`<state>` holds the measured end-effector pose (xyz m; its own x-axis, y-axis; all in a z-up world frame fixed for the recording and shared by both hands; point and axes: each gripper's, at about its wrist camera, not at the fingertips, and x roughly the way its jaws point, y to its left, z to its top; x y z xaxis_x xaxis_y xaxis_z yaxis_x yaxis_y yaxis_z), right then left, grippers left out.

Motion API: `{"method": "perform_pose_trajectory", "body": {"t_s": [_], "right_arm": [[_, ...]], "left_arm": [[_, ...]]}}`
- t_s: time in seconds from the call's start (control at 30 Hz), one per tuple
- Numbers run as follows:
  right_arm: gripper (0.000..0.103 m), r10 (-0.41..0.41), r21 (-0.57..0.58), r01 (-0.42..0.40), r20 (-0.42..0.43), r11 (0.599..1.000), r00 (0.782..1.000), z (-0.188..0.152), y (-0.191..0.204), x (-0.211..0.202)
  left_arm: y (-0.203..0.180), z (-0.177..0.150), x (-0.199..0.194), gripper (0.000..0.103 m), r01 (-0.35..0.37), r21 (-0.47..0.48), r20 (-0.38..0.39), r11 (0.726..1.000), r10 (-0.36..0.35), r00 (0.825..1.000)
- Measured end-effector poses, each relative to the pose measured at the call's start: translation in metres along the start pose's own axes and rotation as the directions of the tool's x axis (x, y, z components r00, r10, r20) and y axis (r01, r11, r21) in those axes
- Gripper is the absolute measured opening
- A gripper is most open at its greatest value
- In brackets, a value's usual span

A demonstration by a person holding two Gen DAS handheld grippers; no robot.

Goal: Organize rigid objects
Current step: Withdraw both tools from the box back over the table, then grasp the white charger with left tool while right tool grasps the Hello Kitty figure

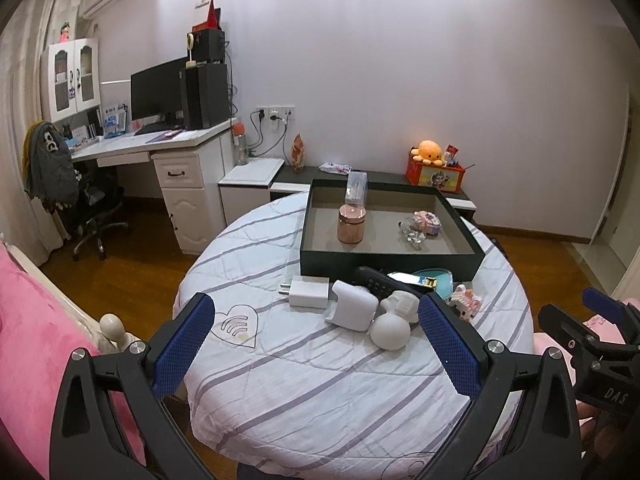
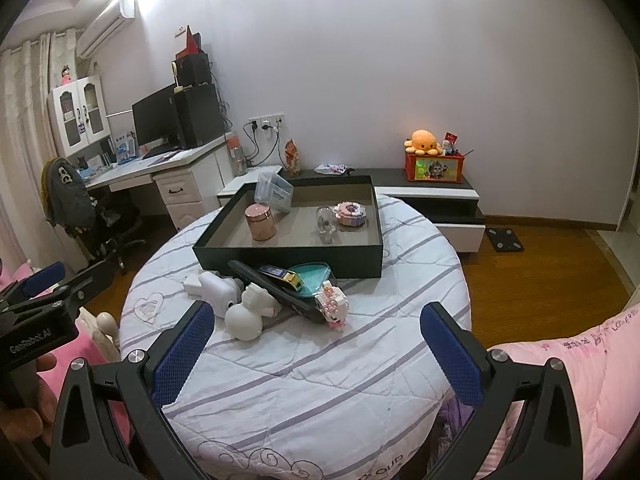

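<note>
Sorting is midway: our left gripper (image 1: 316, 344) and right gripper (image 2: 314, 350) hover spread and empty; next we pinch the white figurine (image 2: 250, 314) lying near the tray (image 2: 288, 258).

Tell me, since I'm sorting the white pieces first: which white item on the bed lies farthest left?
The flat white charger with metal prongs; the rounded white case and white figurine lie to its right.

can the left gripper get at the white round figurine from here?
Probably yes: the left hand-held gripper is open, and the white figurine lies at the pile's near edge with bare quilt before it.
</note>
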<state>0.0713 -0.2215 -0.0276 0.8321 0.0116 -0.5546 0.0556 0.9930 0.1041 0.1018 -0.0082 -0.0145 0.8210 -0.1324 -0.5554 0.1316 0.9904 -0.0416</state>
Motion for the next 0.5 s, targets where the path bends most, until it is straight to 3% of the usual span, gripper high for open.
{"method": "perform_pose_trajectory", "body": {"t_s": [0.5], "right_arm": [[0.103,-0.024,0.020,0.027,-0.122,0.999,0.992,-0.009,-0.021,0.063]], "left_arm": [[-0.004,-0.016,0.067,0.103,0.009,0.007,-0.119,1.000,-0.008,0.993]]}}
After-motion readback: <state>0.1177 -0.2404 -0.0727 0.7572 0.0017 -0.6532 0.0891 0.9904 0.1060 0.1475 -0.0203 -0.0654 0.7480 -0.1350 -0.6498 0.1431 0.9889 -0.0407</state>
